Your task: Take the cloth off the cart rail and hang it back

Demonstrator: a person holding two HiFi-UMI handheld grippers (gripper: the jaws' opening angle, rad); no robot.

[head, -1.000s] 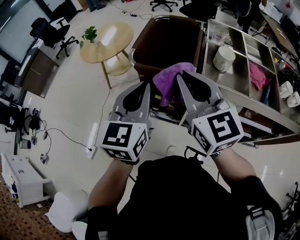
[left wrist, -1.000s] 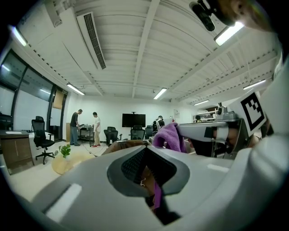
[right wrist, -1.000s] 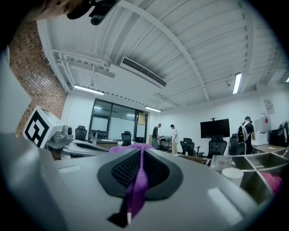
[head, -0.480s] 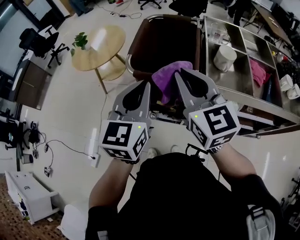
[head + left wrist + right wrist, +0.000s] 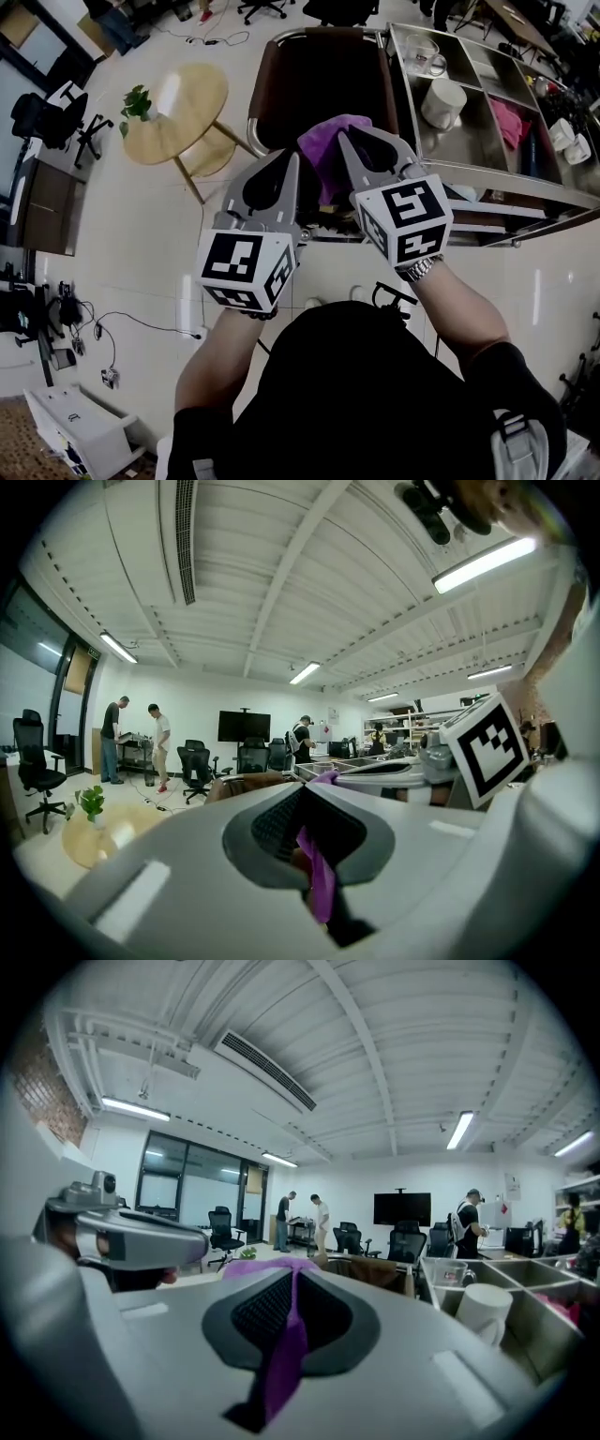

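Observation:
A purple cloth [image 5: 326, 150] is stretched between my two grippers, held in the air just left of the steel cart [image 5: 487, 173]. My left gripper [image 5: 291, 164] is shut on one edge of it; purple fabric [image 5: 321, 878] shows pinched between its jaws in the left gripper view. My right gripper [image 5: 349, 145] is shut on the other edge, with a purple strip [image 5: 286, 1354] running down between its jaws in the right gripper view. The cart's near rail [image 5: 525, 197] runs right of my right gripper. The cloth's lower part is hidden behind the grippers.
The cart's top trays hold a white mug [image 5: 443, 101], a glass cup [image 5: 424, 58] and a pink rag [image 5: 518, 122]. A brown chair [image 5: 323, 80] stands beyond the cloth, a round wooden table [image 5: 183, 112] with a small plant [image 5: 136, 101] to the left. People stand far off.
Both grippers with the purple cloth have shifted up in the head view, toward the chair and the cart's end. The cart and table now sit closer to the grippers.

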